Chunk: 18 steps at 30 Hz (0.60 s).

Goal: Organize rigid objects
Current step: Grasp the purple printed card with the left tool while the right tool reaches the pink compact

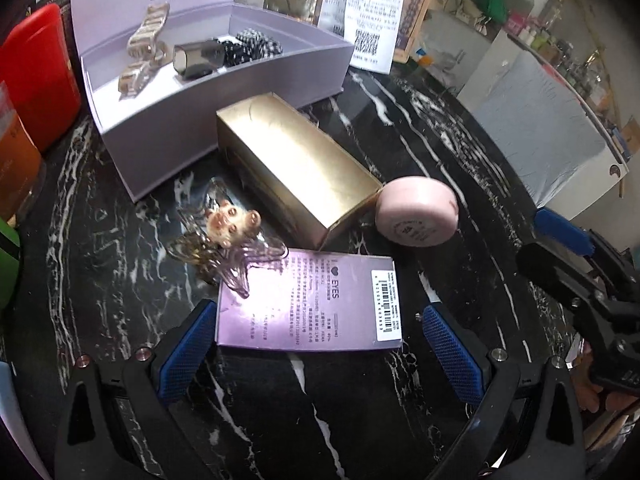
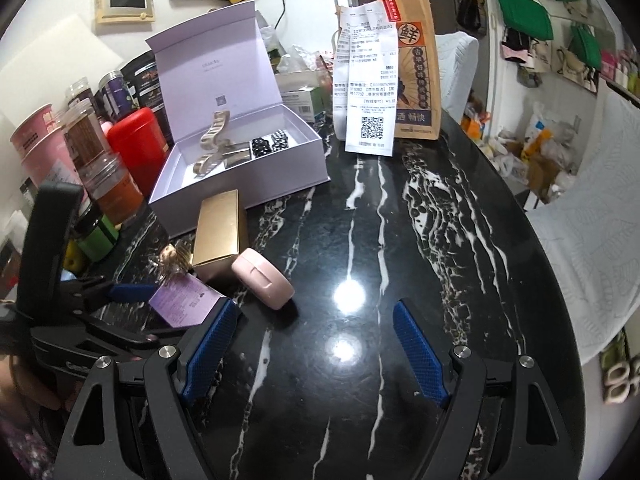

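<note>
A flat rectangular shiny purple box printed "EYES" with a barcode sticker [image 1: 308, 300] lies face-up on the black white-veined marble surface [image 1: 400, 400], its long axis running across the left wrist view. It sits between the fingers of the left claw [image 1: 316, 354], which is spread wide and grasping nothing; the left blue pad [image 1: 188, 352] is at the box's corner, though I cannot tell if it touches, and the right pad stands apart.

A translucent brownish hair clip topped with a small pink pig figure [image 1: 228, 240] overlaps the purple box's far left corner. Just behind lies a long gold cardboard box [image 1: 296, 168], its long axis diagonal, near end pointing toward a round pale pink case [image 1: 418, 212] tilted on its edge beside it.

Farther back stands an open lavender gift box with raised lid [image 1: 224, 92], holding a beige hair claw clip [image 1: 146, 40], a dark grey cap-like piece [image 1: 198, 58] and black-and-white checkered items [image 1: 256, 46].

The right claw [image 2: 312, 350] hangs released over bare marble, just right of the pink case. A red canister [image 2: 136, 144] and jars crowd the left edge; a paper bag with receipts [image 2: 416, 80] stands behind.
</note>
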Tool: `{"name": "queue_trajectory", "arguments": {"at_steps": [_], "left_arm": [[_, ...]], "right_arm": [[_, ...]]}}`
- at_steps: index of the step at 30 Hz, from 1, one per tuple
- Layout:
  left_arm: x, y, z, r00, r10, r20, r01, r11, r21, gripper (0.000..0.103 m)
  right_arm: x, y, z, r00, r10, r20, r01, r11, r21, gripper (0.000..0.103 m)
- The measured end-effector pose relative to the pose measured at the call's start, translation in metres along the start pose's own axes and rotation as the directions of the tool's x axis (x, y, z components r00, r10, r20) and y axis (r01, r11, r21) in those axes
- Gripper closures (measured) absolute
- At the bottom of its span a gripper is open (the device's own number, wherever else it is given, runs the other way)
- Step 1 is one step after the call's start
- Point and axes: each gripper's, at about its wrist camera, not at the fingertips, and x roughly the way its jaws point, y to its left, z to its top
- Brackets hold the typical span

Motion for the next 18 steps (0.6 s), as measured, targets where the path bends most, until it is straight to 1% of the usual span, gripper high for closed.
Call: {"name": "queue_trajectory", "arguments": {"at_steps": [5,9,11,12,13,18], "left_arm": [[0.003,-0.004,-0.001,0.999,0.053,0.002,-0.053,0.998,0.034,0.000],[0.006,-0.009,-0.006,0.991,0.134,0.010,-0.135,0.986,0.100,0.000],[0.006,-0.010,-0.008,0.990,0.142,0.019,-0.144,0.982,0.121,0.000],[0.006,-0.010,-0.010,0.990,0.140,0.026,-0.142,0.981,0.129,0.002],[0.003,-0.009,-0.012,0.990,0.132,0.041,-0.137,0.981,0.135,0.010],[0.000,-0.007,-0.016,0.993,0.100,0.062,-0.110,0.979,0.169,0.010]], "right_arm": [[0.001,-0.001,-0.001,1.000,0.002,-0.003,-0.002,1.000,0.011,0.022],[0.003,0.001,-0.001,1.000,-0.005,-0.005,0.005,1.000,-0.006,0.022],[0.005,0.003,0.000,1.000,-0.002,-0.003,0.002,1.000,-0.016,0.022],[0.006,0.005,0.000,1.000,0.004,0.001,-0.004,1.000,-0.022,0.022],[0.008,0.006,0.000,1.000,0.011,0.004,-0.011,1.000,-0.024,0.022],[0.020,0.006,0.003,0.999,0.043,-0.008,-0.043,0.999,-0.004,0.022]]}}
